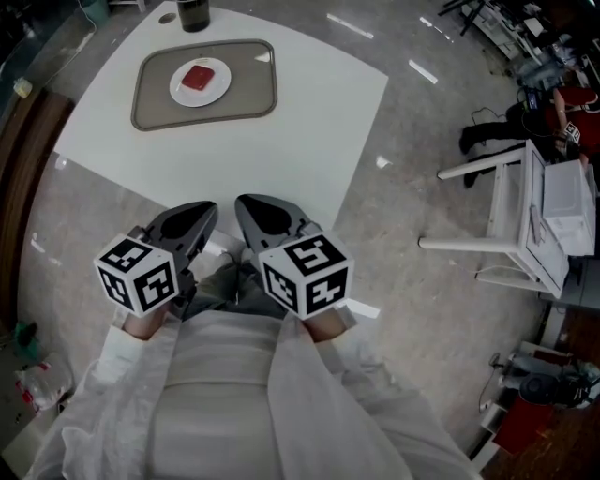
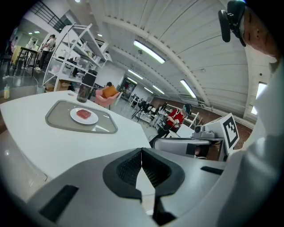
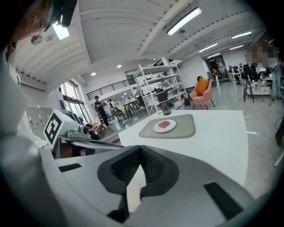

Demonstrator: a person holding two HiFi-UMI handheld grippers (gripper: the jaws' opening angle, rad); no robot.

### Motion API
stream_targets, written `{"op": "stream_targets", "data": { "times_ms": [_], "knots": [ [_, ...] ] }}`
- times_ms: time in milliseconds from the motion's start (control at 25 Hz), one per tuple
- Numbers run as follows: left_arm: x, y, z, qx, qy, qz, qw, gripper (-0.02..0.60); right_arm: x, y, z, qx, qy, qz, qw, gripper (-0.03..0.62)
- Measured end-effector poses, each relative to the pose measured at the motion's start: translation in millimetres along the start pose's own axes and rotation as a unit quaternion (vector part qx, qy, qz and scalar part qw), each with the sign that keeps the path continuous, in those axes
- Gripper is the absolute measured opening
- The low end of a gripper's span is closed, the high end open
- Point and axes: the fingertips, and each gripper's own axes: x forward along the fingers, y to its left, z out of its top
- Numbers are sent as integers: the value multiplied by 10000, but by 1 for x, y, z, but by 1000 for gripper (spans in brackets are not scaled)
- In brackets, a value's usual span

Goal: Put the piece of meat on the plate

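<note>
The meat [image 1: 198, 77] sits on the plate [image 1: 221, 86], upper left, so the job looks done. The left gripper [image 2: 142, 151] and right gripper [image 3: 141, 150] are empty, jaws pressed together. No next move seems needed.

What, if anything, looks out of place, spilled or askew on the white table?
Nothing stands out. The meat lies flat on the white plate, the plate sits inside the grey mat, and the dark container stands upright beyond it. No spill shows on the table.
</note>
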Motion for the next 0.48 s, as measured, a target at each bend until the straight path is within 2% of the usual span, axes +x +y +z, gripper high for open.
{"op": "stream_targets", "data": {
  "times_ms": [480],
  "knots": [
    [1, -12, -3, 255, 143, -281, 9992, 9, 4, 5, -4, -99, 53, -188, 9998, 15]
  ]
}}
